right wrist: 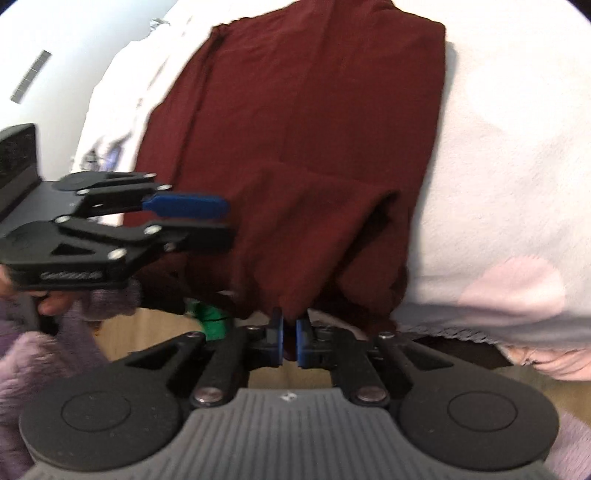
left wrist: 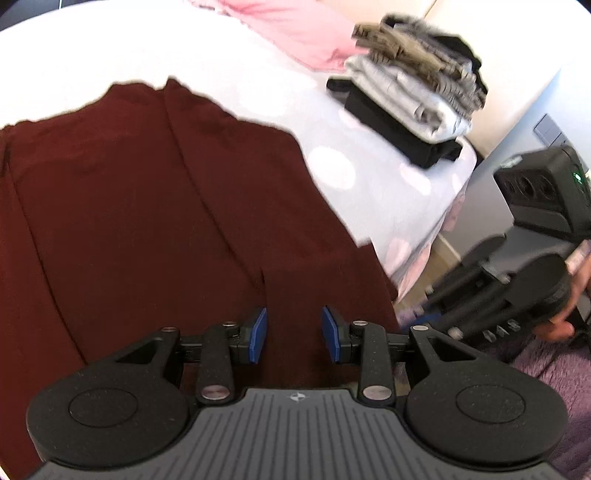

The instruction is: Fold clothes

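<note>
A dark maroon garment (left wrist: 155, 206) lies spread flat on the bed, its near edge hanging over the side of the mattress. My left gripper (left wrist: 294, 334) hovers just above that near edge, open, its blue pads (left wrist: 258, 332) apart with only cloth lying flat beneath them. In the right wrist view the maroon garment (right wrist: 306, 147) has a fold bunched at its lower corner. My right gripper (right wrist: 290, 341) is below the bed edge, shut on the hanging hem, with dark red fabric showing between its pads. The left gripper (right wrist: 225, 218) appears side-on at the left.
A stack of folded clothes (left wrist: 413, 99) sits at the bed's far right corner, with pink fabric (left wrist: 295, 33) behind it. The white sheet with pale pink dots (right wrist: 498, 184) covers the bed. Wooden floor (right wrist: 147, 332), a green object (right wrist: 212, 321) and a fuzzy purple sleeve (right wrist: 22, 369) lie below.
</note>
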